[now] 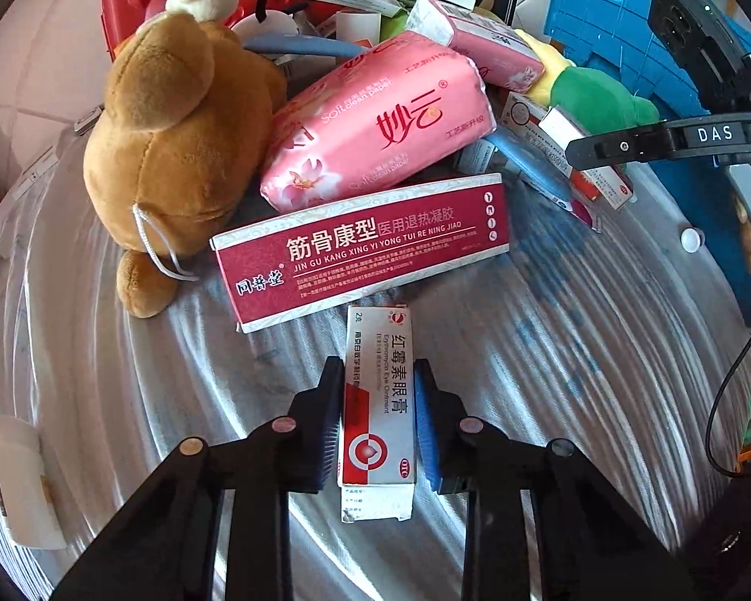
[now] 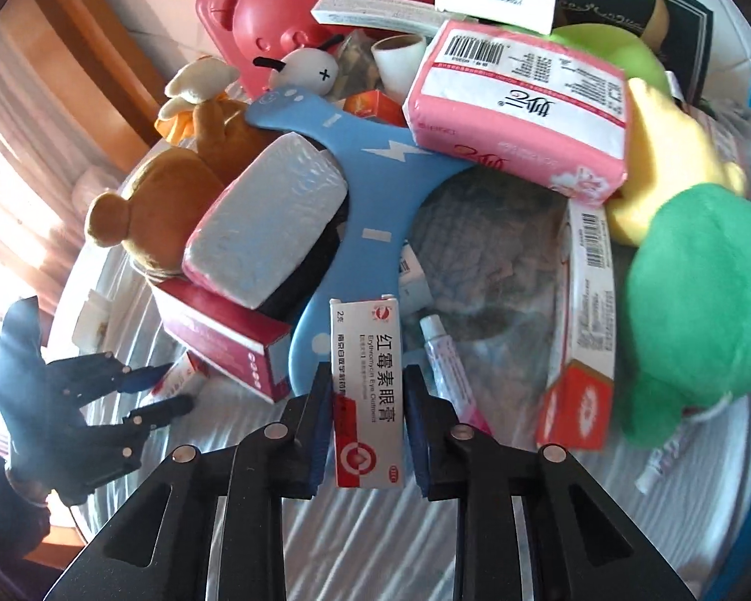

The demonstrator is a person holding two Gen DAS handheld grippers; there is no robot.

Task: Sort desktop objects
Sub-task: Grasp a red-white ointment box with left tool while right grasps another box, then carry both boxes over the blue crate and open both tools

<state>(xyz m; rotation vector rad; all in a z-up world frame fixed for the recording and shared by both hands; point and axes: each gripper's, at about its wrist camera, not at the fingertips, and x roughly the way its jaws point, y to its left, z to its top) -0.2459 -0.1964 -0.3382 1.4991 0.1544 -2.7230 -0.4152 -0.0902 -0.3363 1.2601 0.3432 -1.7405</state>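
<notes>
In the left wrist view a white and red eye ointment box (image 1: pixel 378 425) lies lengthwise between the blue pads of my left gripper (image 1: pixel 378 365), which is shut on it over the rippled silvery cloth (image 1: pixel 550 350). In the right wrist view my right gripper (image 2: pixel 367 370) is shut on a second, identical eye ointment box (image 2: pixel 368 400), pads pressing both long sides. Beyond the left gripper lie a long maroon medicine box (image 1: pixel 365 250), a pink tissue pack (image 1: pixel 375 120) and a brown teddy bear (image 1: pixel 175 140).
A red bear-shaped case (image 2: pixel 295 10) and a blue crate (image 1: pixel 616 30) stand at the back. A green and yellow plush (image 2: pixel 696 290), a second pink tissue pack (image 2: pixel 520 100), a blue flat toy (image 2: pixel 370 190), a small ointment tube (image 2: pixel 445 355) and several medicine boxes crowd the pile.
</notes>
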